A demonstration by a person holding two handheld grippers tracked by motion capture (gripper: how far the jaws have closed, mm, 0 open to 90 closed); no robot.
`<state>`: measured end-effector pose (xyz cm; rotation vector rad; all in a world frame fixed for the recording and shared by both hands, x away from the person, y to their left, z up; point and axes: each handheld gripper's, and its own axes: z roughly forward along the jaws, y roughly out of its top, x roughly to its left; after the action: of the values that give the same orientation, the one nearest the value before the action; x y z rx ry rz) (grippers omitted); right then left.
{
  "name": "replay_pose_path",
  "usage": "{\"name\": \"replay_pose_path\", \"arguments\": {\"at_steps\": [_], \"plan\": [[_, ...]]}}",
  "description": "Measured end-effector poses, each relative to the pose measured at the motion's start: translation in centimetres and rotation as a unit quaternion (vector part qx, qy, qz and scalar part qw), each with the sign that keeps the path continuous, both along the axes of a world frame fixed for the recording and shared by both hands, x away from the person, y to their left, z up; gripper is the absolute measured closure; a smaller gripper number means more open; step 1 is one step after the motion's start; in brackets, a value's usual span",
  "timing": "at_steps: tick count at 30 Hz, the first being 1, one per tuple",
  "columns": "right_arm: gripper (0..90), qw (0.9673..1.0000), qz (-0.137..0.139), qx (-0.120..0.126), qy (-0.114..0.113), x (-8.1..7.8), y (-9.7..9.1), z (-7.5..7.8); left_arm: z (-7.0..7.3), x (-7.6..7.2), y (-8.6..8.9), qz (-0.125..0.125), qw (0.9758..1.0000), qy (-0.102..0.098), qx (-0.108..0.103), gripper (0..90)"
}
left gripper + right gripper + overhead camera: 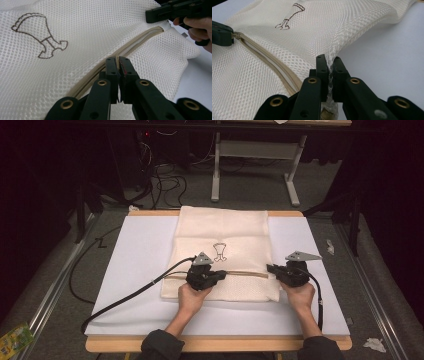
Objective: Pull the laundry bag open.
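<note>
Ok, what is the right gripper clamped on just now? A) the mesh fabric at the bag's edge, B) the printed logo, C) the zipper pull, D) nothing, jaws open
A: in the right gripper view the right gripper is shut with bunched mesh of the mesh bag pinched between its jaws, beside the zipper.

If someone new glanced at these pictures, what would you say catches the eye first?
A cream mesh bag with a brown outline drawing lies mid-table on a white mat. The left gripper is shut on its beige zipper, while the right gripper pinches the mesh at the bag's right edge.
</note>
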<state>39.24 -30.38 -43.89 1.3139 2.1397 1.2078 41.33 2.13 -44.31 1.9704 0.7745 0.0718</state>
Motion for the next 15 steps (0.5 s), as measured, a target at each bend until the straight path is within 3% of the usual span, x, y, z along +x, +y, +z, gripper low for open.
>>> {"name": "replay_pose_path", "arguments": {"at_steps": [15], "plan": [[87.5, 1.0000, -0.002, 0.003, -0.002, 0.07, -0.14, 0.05, 0.39, 0.05, 0.52, 0.002, 1.0000, -0.002, -0.006, 86.9]]}}
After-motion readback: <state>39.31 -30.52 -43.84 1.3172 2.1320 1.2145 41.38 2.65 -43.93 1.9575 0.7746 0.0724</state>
